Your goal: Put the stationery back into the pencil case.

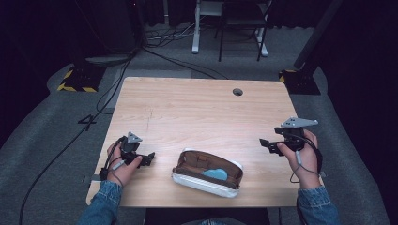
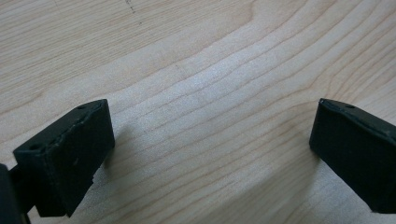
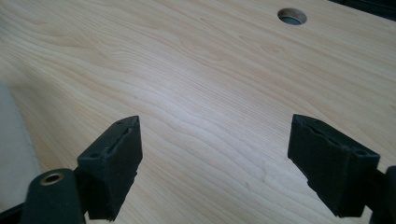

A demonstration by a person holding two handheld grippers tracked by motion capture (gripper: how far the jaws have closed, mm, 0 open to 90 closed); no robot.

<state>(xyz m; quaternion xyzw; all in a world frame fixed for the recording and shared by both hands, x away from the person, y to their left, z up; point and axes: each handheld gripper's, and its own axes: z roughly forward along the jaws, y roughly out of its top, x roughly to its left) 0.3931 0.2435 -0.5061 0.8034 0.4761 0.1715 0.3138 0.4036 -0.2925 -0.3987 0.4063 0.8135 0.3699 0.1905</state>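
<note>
An open white pouch [image 1: 207, 172] with a brown lining lies near the table's front edge, a pale blue object [image 1: 215, 174] inside it. My left gripper [image 1: 149, 158] sits low over the wood just left of the pouch and points toward it. In the left gripper view it [image 2: 212, 116] is open, with bare wood between its jaws. My right gripper [image 1: 265, 143] is held right of the pouch, pointing left. It [image 3: 215, 126] is open too, and empty. A pale edge [image 3: 9, 149] at the left of the right gripper view may be the pouch.
The wooden table [image 1: 197, 112] has a round cable hole [image 1: 237, 92] [image 3: 291, 16] near its far edge. Beyond it are a chair [image 1: 241, 18], white desk legs and floor cables. Yellow-and-black stand bases [image 1: 77, 79] sit by the far corners.
</note>
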